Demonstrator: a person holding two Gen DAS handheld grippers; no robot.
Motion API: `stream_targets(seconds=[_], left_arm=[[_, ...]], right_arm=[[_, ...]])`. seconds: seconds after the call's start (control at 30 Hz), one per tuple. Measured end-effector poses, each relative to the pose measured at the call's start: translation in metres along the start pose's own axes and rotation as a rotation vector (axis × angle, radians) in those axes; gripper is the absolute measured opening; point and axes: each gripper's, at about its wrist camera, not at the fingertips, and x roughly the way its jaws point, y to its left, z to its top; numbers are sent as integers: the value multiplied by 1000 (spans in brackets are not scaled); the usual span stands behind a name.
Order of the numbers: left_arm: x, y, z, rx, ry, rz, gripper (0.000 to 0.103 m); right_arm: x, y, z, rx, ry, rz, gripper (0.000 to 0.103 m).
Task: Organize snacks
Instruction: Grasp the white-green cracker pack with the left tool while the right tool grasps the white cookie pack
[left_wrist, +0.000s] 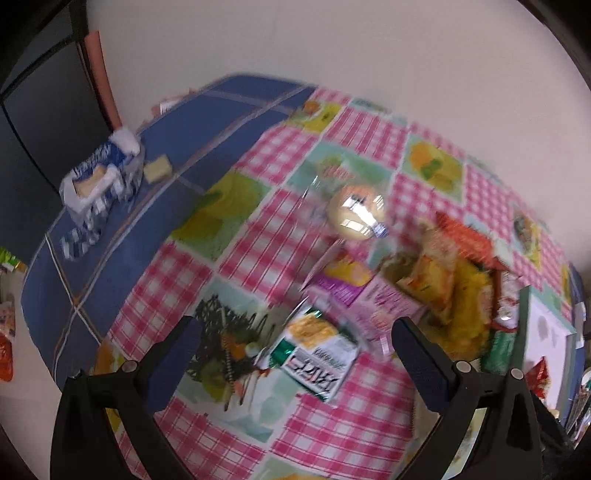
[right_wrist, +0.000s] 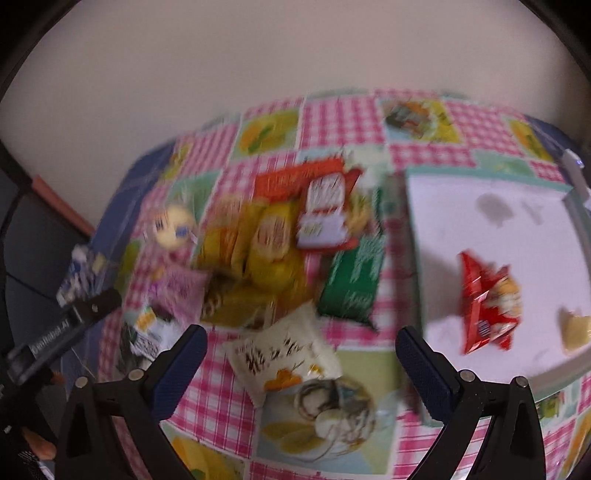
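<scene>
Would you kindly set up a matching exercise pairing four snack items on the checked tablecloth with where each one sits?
Things:
1. red crinkled snack bag
2. green rectangular packet
3. cream-coloured pouch with dark lettering
4. round pale yellow bun in clear wrap

Places:
A. nearest the open right claw, between its fingers in the right wrist view
B. on the white tray
C. left of the yellow packet pile, towards the blue cloth
D. on the cloth just left of the tray's edge

Pairs: 1-B, 2-D, 3-A, 4-C
</scene>
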Motion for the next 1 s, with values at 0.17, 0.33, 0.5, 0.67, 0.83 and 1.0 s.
stream_targets(seconds=[0.17, 0.33, 0.5, 0.67, 0.83, 1.0], left_arm=[[30, 4, -6, 10, 100, 3, 103], [51, -3, -10, 41, 158, 4, 103], [65, -13, -12, 84, 181, 12, 102], [74, -24, -19, 122, 195, 23, 93], [72, -32, -19, 143, 186, 19, 86], [69, -43, -13, 155, 183, 12, 77]], right_arm=[[35, 4, -10, -26, 102, -38, 103], [55, 4, -14, -31, 149, -60, 103], [64, 16, -16, -95, 147, -108, 103], [71, 30, -23, -174, 138, -159, 103], [77, 44, -29, -217, 126, -188, 103], [79, 51, -31, -210, 110, -190, 95]])
